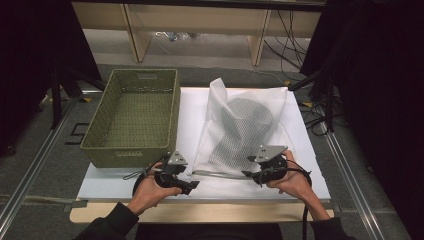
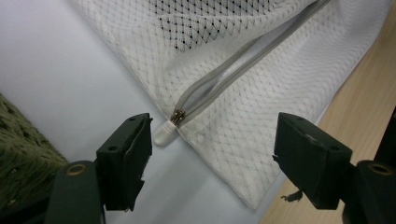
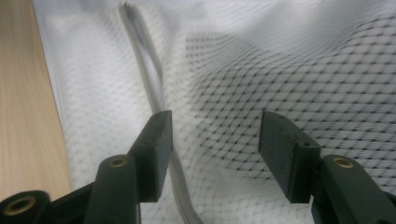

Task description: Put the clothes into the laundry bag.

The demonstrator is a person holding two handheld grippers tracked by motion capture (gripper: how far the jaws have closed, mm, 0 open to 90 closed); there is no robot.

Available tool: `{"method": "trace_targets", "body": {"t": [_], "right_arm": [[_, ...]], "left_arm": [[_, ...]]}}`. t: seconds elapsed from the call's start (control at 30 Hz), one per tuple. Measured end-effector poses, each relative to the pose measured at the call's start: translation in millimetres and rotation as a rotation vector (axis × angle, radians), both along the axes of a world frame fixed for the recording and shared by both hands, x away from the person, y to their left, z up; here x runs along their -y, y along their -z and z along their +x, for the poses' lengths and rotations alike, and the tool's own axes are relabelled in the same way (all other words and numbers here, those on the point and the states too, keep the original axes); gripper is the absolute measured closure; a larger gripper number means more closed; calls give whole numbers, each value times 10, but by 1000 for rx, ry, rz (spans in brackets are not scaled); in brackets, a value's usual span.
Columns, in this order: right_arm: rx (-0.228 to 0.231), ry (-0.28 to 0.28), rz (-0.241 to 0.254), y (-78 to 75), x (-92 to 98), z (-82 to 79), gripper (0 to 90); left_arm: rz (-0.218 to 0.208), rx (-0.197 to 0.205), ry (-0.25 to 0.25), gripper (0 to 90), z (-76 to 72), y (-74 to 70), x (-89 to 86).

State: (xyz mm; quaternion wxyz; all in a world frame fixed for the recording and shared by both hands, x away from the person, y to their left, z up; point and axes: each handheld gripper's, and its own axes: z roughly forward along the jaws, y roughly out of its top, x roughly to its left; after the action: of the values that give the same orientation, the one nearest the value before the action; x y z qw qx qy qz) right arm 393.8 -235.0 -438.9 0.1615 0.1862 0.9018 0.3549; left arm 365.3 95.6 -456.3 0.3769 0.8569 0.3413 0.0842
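A white mesh laundry bag point(image 1: 240, 135) lies on the white board with a dark grey garment point(image 1: 245, 120) inside it. Its grey zipper point(image 2: 233, 70) runs along the near edge and ends at a white pull tab point(image 2: 163, 133). My left gripper point(image 2: 212, 135) hovers open over the bag's near left corner, with the pull tab just off its left jaw. In the high view the left gripper point(image 1: 192, 185) sits at that corner. My right gripper point(image 3: 215, 130) stands open above the mesh, the zipper point(image 3: 144, 60) passing by its left jaw; nothing is pinched. It is at the bag's near right point(image 1: 248, 174).
An empty green woven basket point(image 1: 132, 145) stands on the left of the white board point(image 1: 115, 180). A wooden table edge point(image 2: 364, 93) runs along the near side. Dark stands and cables flank the table on the floor.
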Motion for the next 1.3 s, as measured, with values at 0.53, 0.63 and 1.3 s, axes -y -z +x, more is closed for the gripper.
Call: {"method": "trace_targets", "body": {"t": [0.53,0.63,1.3], "right_arm": [[-38,194,124,-27,264,98,377],[-52,226,131,-4,295,97,370],[-39,255,190,22,421,7,343]], "left_arm": [[-57,22,-5,177,-20,-69,-92],[-57,28,-14,168,-28,-80,-137],[-63,56,-25,169,-150,-89,-268]]}}
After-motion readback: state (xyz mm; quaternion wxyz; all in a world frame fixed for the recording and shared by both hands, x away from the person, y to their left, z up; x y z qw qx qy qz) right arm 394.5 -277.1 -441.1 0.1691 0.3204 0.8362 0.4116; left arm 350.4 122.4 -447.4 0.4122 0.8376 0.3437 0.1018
